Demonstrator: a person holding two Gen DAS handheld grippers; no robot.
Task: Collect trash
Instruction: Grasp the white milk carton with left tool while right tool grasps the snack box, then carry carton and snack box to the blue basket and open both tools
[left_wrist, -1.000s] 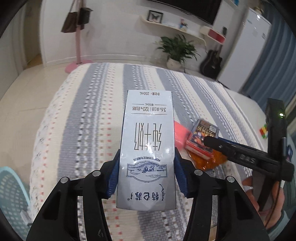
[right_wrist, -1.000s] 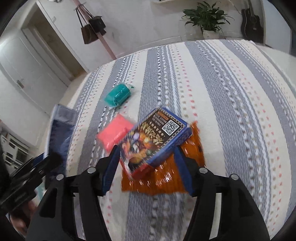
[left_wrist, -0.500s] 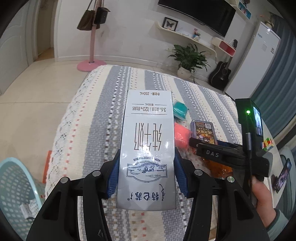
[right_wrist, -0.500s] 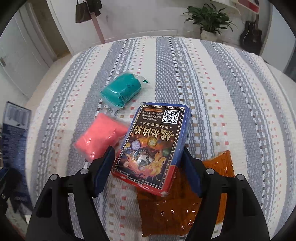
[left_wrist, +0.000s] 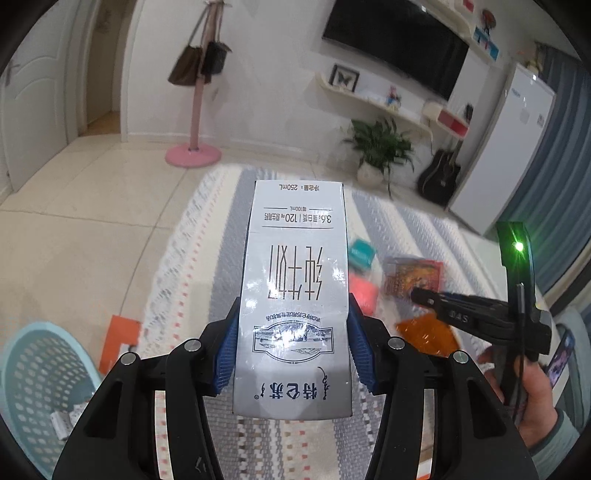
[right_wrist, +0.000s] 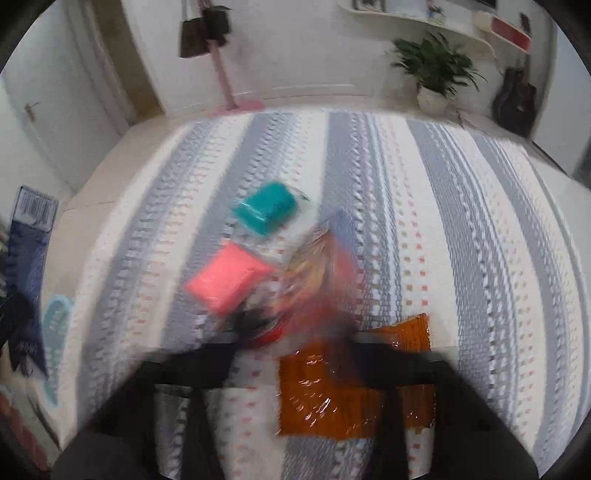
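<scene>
Milk carton (left_wrist: 295, 314) is clamped in left claw (left_wrist: 291, 350), long axis pointing away; teal basket (left_wrist: 40, 373) lies lower left of it; right claw (right_wrist: 295, 332) is closing around blurred card box (right_wrist: 317, 273) on bed (right_wrist: 480, 229).

The right claw (right_wrist: 295, 332) was wide around the box (right_wrist: 317, 273) half a second ago; now its jaws are closing on it, and the box stands tilted up, blurred. The basket (left_wrist: 33, 373) shows more beside the left claw (left_wrist: 293, 354).

Your milk carton (left_wrist: 293, 302) reads "250mL", "3.6" and "120", upside down; "DAS" marks the right gripper (left_wrist: 419, 295).
</scene>
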